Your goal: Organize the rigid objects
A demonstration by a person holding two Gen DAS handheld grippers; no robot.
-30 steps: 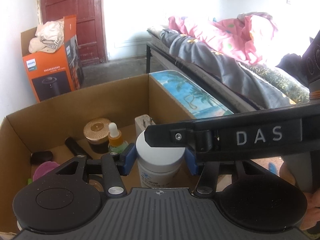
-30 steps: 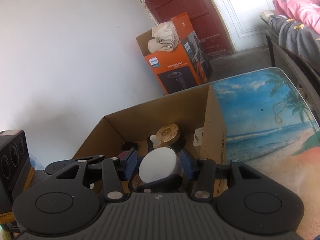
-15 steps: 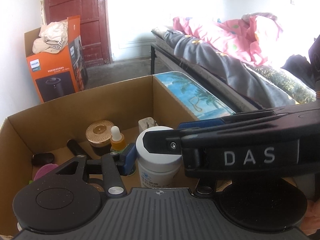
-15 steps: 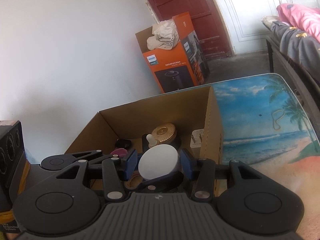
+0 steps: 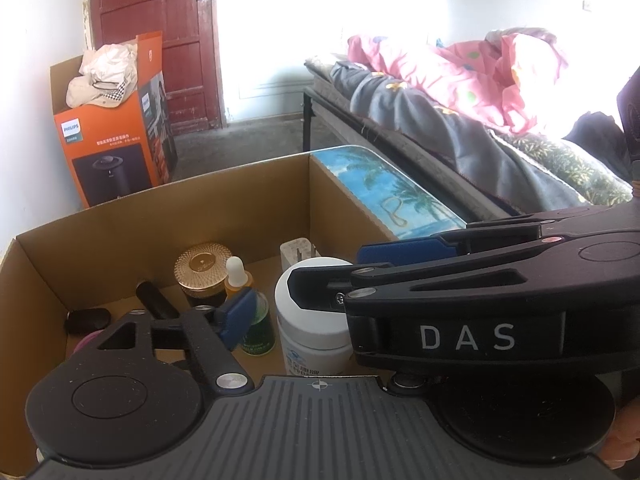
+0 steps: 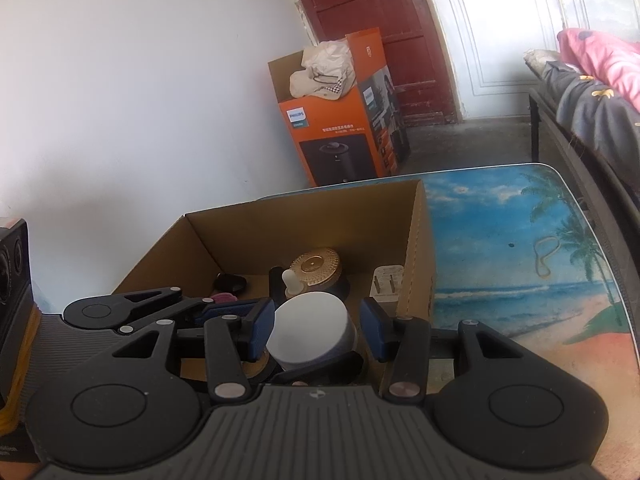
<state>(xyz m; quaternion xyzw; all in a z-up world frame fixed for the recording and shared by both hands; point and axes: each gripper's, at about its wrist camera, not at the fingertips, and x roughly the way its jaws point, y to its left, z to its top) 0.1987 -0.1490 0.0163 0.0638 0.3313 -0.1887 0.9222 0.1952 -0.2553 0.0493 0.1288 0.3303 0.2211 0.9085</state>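
Here, white jar (image 6: 310, 330) between right jaws.

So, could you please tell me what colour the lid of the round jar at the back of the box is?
Gold, with a fine ribbed pattern on the jar lid; the left wrist view shows it best.

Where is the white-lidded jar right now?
In the cardboard box, the white-lidded jar sits between the right gripper fingers, near the gold-lidded jar.

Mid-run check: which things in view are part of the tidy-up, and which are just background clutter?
Job items:
cardboard box
white jar
gold-lidded jar
dropper bottle
white plug adapter
right gripper, open around the white jar

Lying about:
orange Philips box
rubber band
pink blanket
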